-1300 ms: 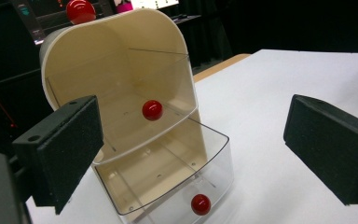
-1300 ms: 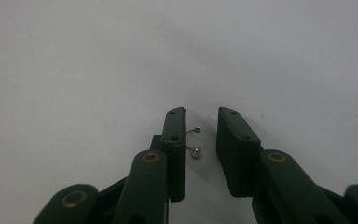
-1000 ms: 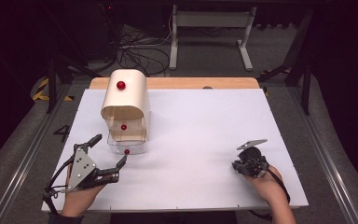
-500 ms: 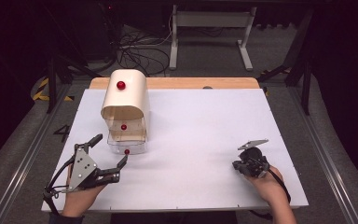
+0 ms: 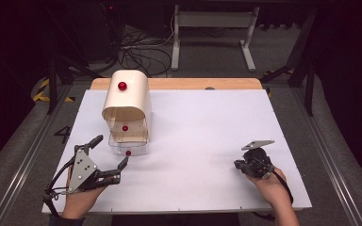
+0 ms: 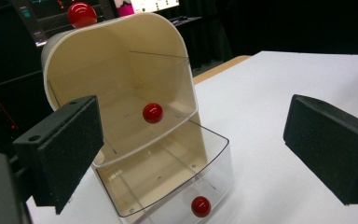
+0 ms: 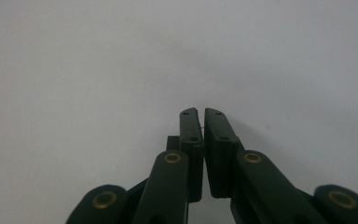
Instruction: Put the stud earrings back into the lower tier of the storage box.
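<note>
Your left tongs (image 5: 109,158) rest on the near left part of the white table (image 5: 207,122), and their jaws stand wide apart with nothing between them. They point to the small cabinet (image 5: 127,101), which stands just beyond them on the left side of the table, toward the far edge. No pad touches it.

The cabinet has a cream, rounded cover with a red knob (image 5: 122,85) on its top. From its open front come two clear plastic drawers, one above the other. The upper drawer (image 6: 135,126) sits under the cover and carries a red knob (image 6: 152,113) on its front wall. The lower drawer (image 6: 168,182) is pulled out farther toward you and also has a red knob (image 6: 200,206) low on its front. In the left gripper view you can look through the clear walls of both drawers, and I see only their cream floors; I cannot make out any content in them.

Your right tongs (image 5: 239,164) lie on the near right part of the table, well apart from the cabinet. In the right gripper view their two black jaws are pressed together, holding nothing, and in front of them is bare white table surface.
</note>
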